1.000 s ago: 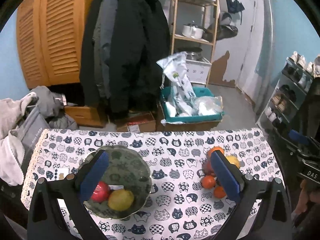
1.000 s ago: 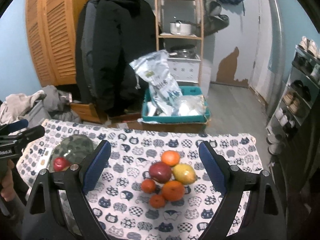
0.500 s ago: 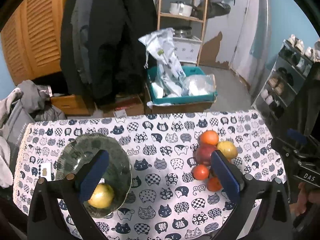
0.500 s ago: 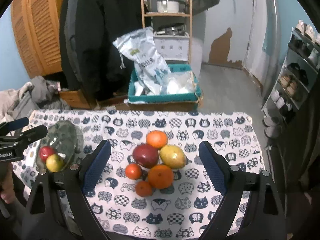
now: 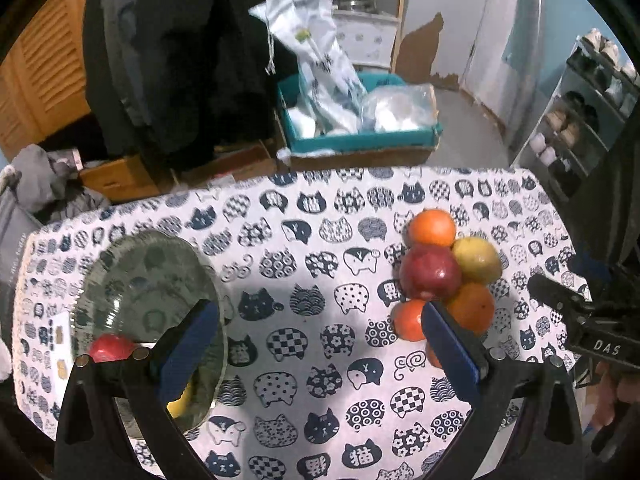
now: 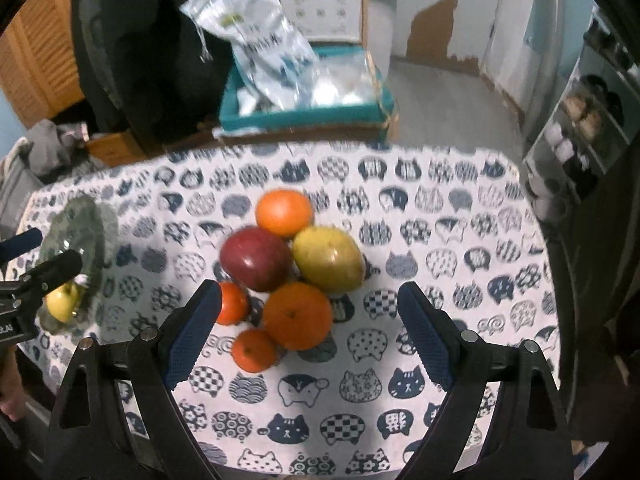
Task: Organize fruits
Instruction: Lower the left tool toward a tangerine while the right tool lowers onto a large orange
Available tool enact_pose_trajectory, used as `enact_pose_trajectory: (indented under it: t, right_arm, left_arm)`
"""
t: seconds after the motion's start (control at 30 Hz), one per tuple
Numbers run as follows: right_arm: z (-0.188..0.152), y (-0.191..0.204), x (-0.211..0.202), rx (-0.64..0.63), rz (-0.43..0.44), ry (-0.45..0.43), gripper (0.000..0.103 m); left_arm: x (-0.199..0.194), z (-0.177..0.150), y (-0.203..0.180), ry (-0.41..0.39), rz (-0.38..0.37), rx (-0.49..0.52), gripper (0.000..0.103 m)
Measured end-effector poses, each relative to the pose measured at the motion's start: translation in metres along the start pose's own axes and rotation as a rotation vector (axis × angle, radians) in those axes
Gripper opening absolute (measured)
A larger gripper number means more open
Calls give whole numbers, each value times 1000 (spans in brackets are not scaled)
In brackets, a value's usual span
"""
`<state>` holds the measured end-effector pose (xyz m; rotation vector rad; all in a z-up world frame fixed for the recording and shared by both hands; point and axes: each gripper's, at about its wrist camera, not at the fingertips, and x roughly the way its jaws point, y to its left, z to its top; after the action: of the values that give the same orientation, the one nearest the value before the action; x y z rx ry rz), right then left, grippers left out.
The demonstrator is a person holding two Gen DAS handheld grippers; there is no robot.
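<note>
Both claws are wide open and hold nothing. The right claw point(image 6: 308, 324) hangs over the fruit pile point(image 6: 288, 272) on the desk point(image 6: 460, 216). Grabbing one orange point(image 6: 297, 315) may bump its neighbours and roll them off. The bowl point(image 5: 148, 280) looks near the edge, though it is blurry.

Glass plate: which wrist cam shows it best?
Left wrist view. The glass plate fills the near left, with most of its rim visible and a red fruit on it, though the left gripper finger covers its lower edge. The right wrist view shows it only small and blurred at the far left edge.
</note>
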<state>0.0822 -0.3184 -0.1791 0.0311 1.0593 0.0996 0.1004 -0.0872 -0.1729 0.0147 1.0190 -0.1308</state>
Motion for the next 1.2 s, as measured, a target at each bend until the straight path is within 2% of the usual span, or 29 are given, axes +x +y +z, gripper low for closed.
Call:
enact_pose_trajectory:
  t: [0.33,0.6,0.83,1.0,1.2]
  right_arm:
    - [-17,-8,66,42,23,155,89]
    - [-27,-4,97,25,28,214,89]
    - [-30,-1,115,26,54,255,89]
    - [-32,1,124,62,127,274,68]
    - [-34,-4,115,60,107,238,67]
  left_arm:
    - [50,-4,-12,94,30,26,102]
    - [77,-12,-16,144,47,45,102]
    - [86,-12,-18,166,16,26,102]
    - [91,-11,-25,173,-6,22,102]
    - [95,-12,-40,177,-29,51,102]
